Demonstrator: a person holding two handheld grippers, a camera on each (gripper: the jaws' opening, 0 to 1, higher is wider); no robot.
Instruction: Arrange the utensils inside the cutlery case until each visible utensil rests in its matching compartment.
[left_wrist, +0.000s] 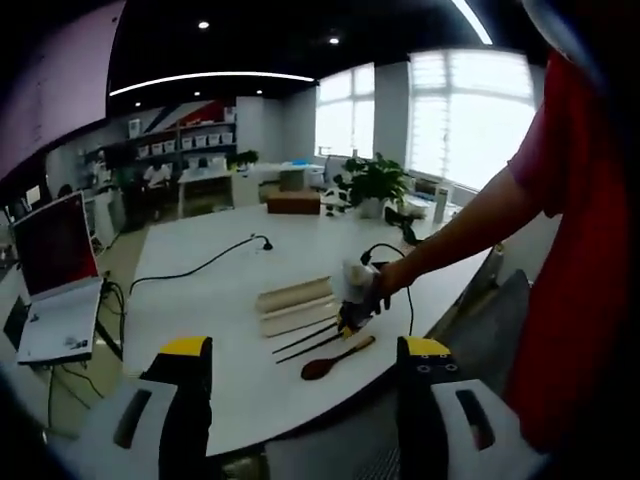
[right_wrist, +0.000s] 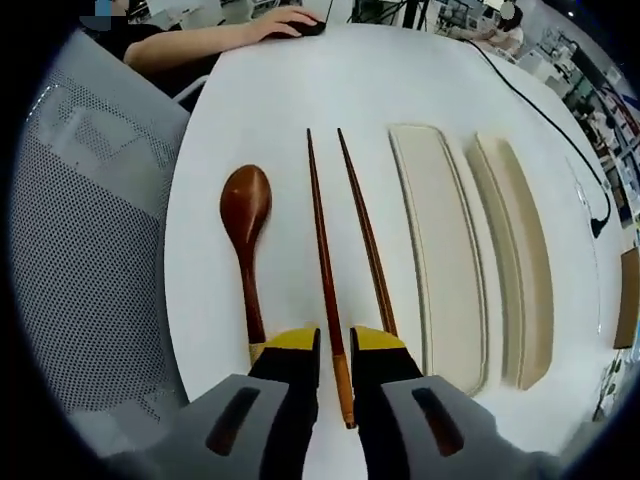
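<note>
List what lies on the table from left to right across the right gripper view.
Wooden spoon → first chopstick, its end between the right gripper's jaws → second chopstick → first cream case piece → second cream case piece.

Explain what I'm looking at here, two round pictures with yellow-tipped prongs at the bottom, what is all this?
A person carries a hand-held gripper in each hand, each with a camera looking along its jaws. The left gripper view looks across a white table from farther back; its left hand-held gripper is open. There the right hand-held gripper shows by the utensils. The right gripper view is close: the right hand-held gripper has its jaws around one chopstick. Beside it lie another chopstick, a wooden spoon and two cream case halves.
</note>
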